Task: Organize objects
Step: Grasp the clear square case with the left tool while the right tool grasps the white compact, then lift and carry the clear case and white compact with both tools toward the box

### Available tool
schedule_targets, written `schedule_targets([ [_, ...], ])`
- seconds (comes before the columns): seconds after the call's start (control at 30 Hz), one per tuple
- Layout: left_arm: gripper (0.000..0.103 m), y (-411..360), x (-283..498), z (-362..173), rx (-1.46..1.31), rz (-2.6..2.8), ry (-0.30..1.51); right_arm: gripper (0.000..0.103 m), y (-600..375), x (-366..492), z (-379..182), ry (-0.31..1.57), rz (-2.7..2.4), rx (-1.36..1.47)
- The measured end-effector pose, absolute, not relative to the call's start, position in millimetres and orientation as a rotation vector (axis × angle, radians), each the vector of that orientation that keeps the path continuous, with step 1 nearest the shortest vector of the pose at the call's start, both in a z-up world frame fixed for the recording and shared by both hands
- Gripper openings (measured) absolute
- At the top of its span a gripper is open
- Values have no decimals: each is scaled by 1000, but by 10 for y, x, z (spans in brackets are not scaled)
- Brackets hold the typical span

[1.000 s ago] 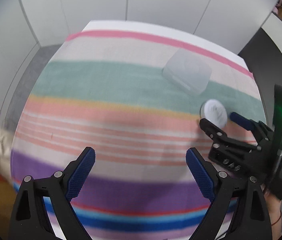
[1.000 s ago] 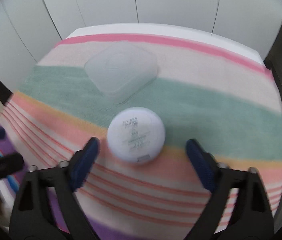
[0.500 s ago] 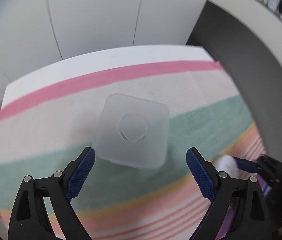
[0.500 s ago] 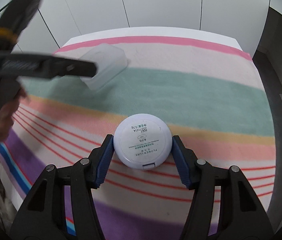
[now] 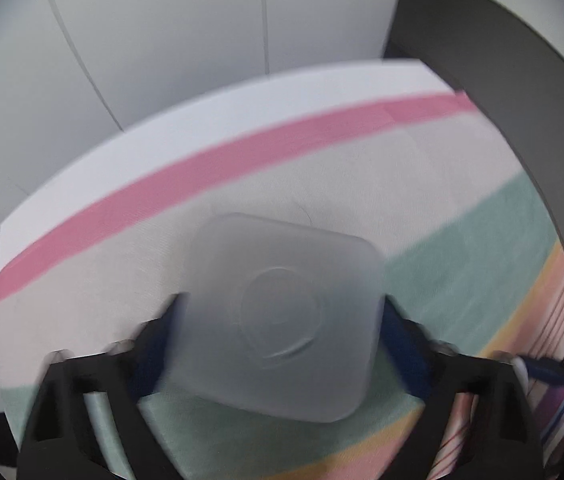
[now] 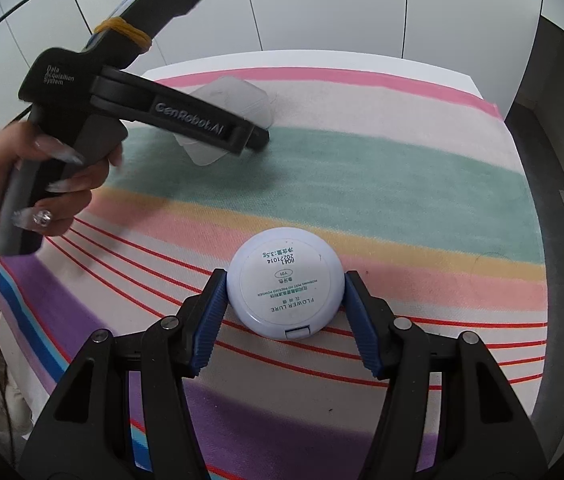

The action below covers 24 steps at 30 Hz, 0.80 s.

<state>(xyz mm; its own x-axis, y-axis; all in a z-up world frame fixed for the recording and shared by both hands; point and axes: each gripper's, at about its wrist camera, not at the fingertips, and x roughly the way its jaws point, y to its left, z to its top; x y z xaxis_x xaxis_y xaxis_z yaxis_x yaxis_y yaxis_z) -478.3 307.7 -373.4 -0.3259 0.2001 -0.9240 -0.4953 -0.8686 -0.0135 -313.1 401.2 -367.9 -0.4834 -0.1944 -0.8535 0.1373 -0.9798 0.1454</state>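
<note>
A frosted square plastic box (image 5: 290, 264) lies on the striped cloth (image 5: 121, 300) near the table's far edge. My left gripper (image 5: 282, 306) straddles it with its jaws closing. Both blue pads meet the box's sides and no gap shows, though the picture is blurred. In the right wrist view the left gripper (image 6: 257, 136) reaches down over the box (image 6: 233, 92). A round white powder compact (image 6: 286, 276) with a printed label sits on the red-lined stripes. My right gripper (image 6: 286, 300) is shut on it, one blue pad against each side.
A person's hand (image 6: 61, 184) with long nails and a bracelet holds the left gripper's handle. The cloth's far edge (image 6: 322, 60) runs close to white wall panels (image 6: 322, 4). A dark drop (image 6: 554, 160) lies past the table's right side.
My left gripper swung over to the frosted box, sank around it and narrowed onto its sides. My right gripper closed on the compact and has stayed there.
</note>
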Motion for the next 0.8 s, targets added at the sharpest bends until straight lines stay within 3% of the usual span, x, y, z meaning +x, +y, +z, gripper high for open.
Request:
schedule_targets([
  [0.5,85,2741,-4128,-3623,-1630,2289,317,60,4139,-2968,-3495,-114,-2578,1653],
  [0.8,86,2508,-3926,-2845,-1598,2367,233,60,4116,-2944,-2681,-121,-2696,1591],
])
